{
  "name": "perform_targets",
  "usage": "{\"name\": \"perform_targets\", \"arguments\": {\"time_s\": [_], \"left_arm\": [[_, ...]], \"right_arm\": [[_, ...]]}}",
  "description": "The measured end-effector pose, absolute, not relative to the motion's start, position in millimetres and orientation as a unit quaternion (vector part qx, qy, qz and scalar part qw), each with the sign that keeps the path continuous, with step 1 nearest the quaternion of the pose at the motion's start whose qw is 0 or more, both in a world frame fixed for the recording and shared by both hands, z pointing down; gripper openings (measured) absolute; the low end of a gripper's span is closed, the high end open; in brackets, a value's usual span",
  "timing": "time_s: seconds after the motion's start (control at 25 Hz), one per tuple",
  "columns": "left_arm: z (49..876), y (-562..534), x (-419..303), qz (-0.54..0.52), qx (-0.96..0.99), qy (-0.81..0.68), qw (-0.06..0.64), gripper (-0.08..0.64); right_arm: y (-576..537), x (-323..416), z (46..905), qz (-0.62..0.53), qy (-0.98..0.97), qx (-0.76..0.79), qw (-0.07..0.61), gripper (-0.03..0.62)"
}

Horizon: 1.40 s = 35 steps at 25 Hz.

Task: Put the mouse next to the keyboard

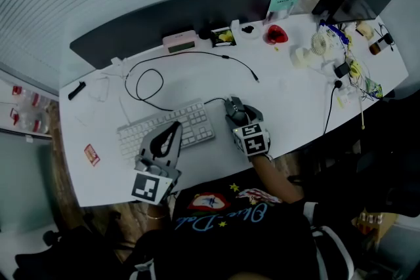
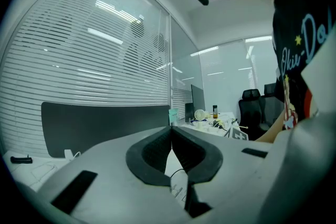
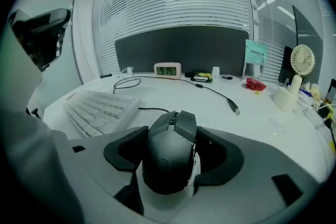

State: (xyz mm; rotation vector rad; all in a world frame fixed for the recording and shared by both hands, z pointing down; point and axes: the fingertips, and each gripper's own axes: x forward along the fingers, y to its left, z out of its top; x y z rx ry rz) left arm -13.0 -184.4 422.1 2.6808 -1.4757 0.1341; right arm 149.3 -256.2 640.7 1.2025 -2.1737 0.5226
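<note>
A dark grey mouse (image 1: 234, 106) (image 3: 170, 152) rests on the white desk (image 1: 289, 95), just right of the white keyboard (image 1: 190, 124) (image 3: 100, 110). My right gripper (image 1: 237, 116) (image 3: 173, 136) reaches over it from the near side, and its black pads press the mouse's two sides. A thin black cord runs from the mouse's front toward the keyboard. My left gripper (image 1: 172, 131) (image 2: 170, 134) hangs over the keyboard's near middle, tilted upward, its jaws shut together with nothing between them.
A loose black cable with a USB plug (image 1: 197, 56) (image 3: 233, 107) loops behind the keyboard. Along the dark back panel stand a small clock (image 1: 180, 41) (image 3: 167, 69) and a red object (image 1: 276, 34). A desk fan (image 1: 319, 44) and cluttered wires fill the right end. A red card (image 1: 91, 154) lies at the left.
</note>
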Motion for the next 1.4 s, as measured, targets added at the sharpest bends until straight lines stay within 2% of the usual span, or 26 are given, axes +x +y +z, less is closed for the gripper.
{"name": "perform_targets", "arguments": {"time_s": [0.4, 0.88, 1.32, 1.36, 1.4], "left_arm": [[422, -185, -14, 0.043, 0.874, -0.483, 0.042, 0.000], [423, -185, -14, 0.039, 0.873, -0.485, 0.038, 0.000], [425, -189, -4, 0.039, 0.879, -0.474, 0.037, 0.000], [424, -188, -4, 0.037, 0.879, -0.474, 0.037, 0.000], [424, -188, -4, 0.036, 0.879, -0.474, 0.036, 0.000]], "right_arm": [[-251, 151, 654, 0.213, -0.810, 0.448, 0.311, 0.279], [-253, 147, 654, 0.213, -0.825, 0.431, 0.298, 0.280], [-269, 154, 572, 0.193, -0.856, 0.444, 0.181, 0.278], [-270, 154, 562, 0.187, -0.860, 0.445, 0.167, 0.274], [-271, 155, 552, 0.179, -0.862, 0.448, 0.155, 0.239]]}}
